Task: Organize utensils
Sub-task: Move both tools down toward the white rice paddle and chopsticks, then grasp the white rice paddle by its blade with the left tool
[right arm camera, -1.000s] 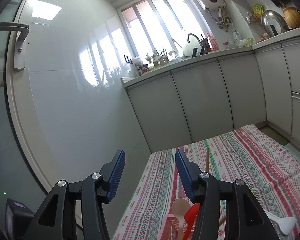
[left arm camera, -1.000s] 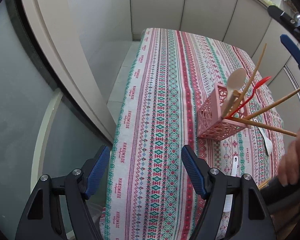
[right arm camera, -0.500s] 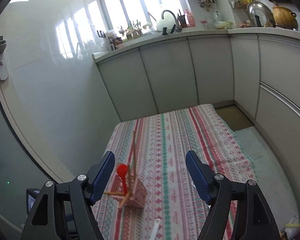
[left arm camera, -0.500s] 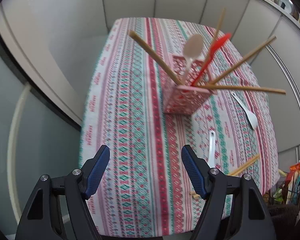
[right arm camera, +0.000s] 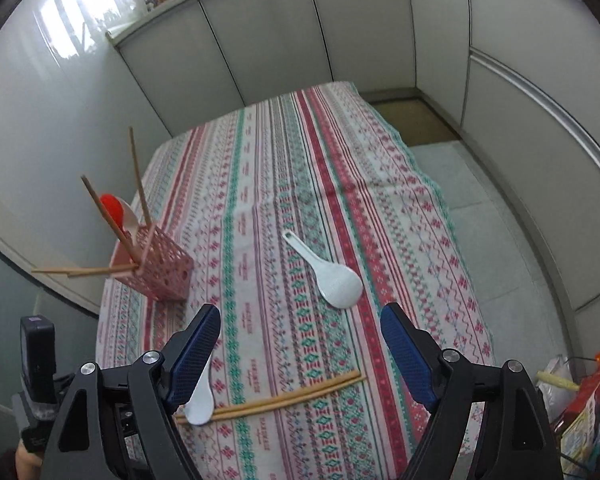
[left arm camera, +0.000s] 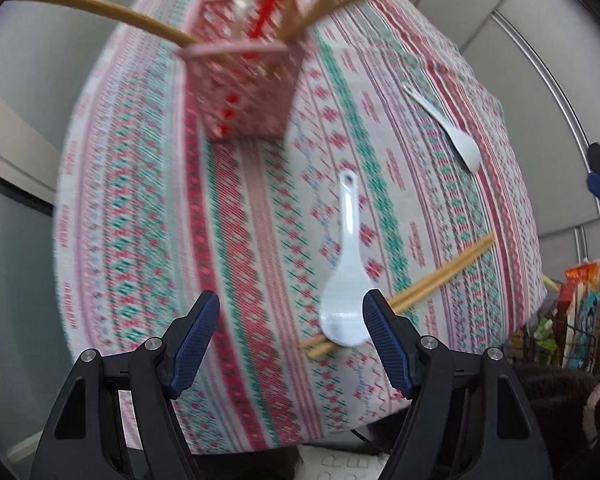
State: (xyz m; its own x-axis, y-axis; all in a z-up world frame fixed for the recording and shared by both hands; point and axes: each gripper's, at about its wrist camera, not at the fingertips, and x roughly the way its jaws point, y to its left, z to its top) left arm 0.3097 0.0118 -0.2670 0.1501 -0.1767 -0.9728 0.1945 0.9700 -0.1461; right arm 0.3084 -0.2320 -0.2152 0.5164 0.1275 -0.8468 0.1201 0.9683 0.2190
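Right wrist view: right gripper (right arm camera: 300, 344) widening, empty, now over chopsticks (right arm camera: 284, 398); left gripper (left arm camera: 290, 332) released.

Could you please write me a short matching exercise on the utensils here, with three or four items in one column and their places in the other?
Things:
1. red spoon
2. pair of chopsticks
3. white spoon by the table's right side
4. pink basket

Places:
A. lying flat near the table's front edge
B. standing on the tablecloth, left side
C. upright in the basket
D. lying alone on the cloth

Pairs: 1-C, 2-A, 3-D, 4-B
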